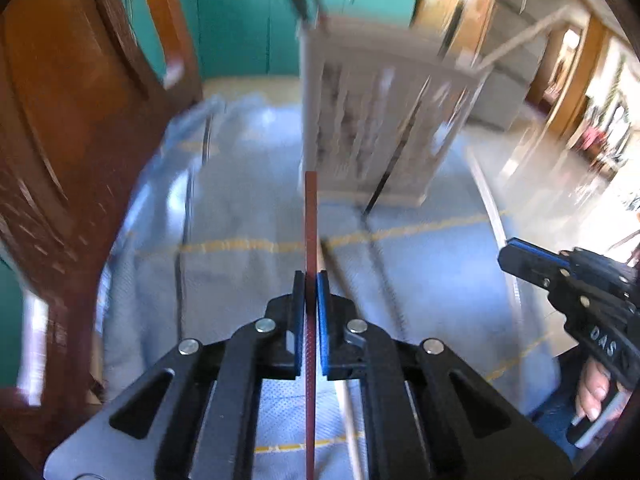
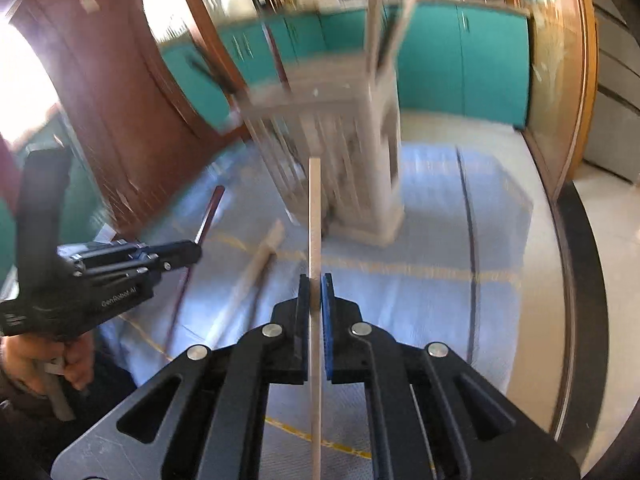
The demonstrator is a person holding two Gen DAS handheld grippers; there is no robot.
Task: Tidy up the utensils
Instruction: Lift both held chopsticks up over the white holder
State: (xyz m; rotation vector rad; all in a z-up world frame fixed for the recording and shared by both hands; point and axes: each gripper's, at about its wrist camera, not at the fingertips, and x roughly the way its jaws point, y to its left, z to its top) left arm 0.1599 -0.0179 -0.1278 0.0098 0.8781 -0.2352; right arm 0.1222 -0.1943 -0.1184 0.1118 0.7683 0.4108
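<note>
Holding a red stick (image 1: pixel 311 240) pinched in our left tool (image 1: pixel 311 300) and a pale stick (image 2: pixel 315 220) in our right tool (image 2: pixel 316 300), both pointing lengthwise toward the rack (image 1: pixel 380 120) on the desk (image 1: pixel 248 208), we are risking a tip snagging its slats.

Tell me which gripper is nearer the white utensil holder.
Hard to call; neither is clearly nearer. The left gripper, holding a red chopstick, and the right gripper, holding a pale chopstick, both face the holder.
</note>
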